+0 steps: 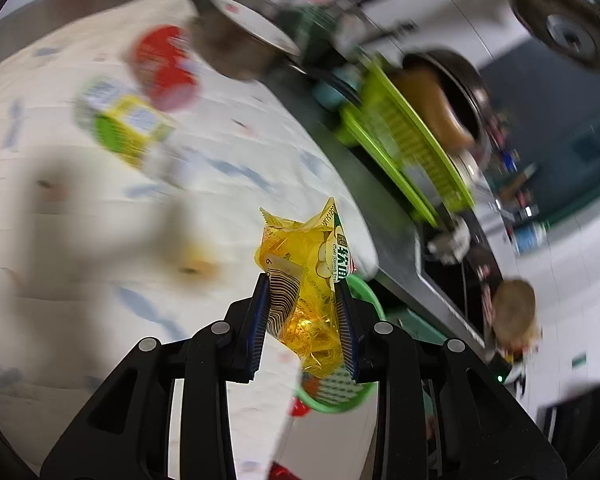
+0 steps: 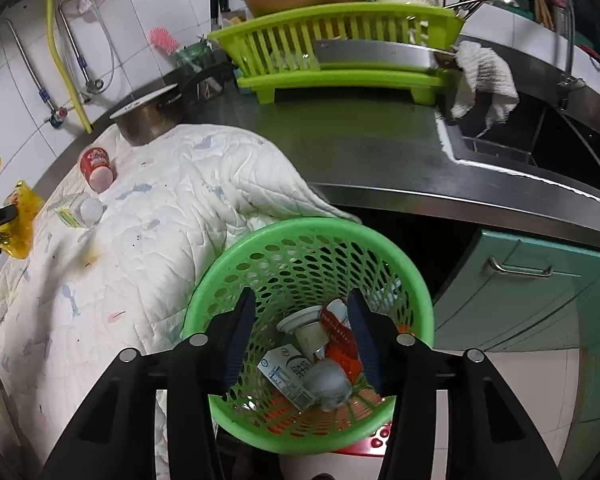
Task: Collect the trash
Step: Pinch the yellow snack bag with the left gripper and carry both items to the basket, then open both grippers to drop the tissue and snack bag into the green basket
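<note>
Two items are left on the quilt [image 1: 80, 208] as far as I can see. In the left wrist view, my left gripper [image 1: 304, 320] is clamped on a crinkly yellow wrapper [image 1: 304, 264], held up above the cloth, with the red cup [image 1: 164, 66] and small yellow-green carton [image 1: 128, 128] blurry at the far left. In the right wrist view, my right gripper [image 2: 304, 336] is pinching the near rim of the green basket [image 2: 308, 228], fingers fairly wide. Inside there's already a cup, a carton and red scraps, so I'd say roughly halfway done.
</note>
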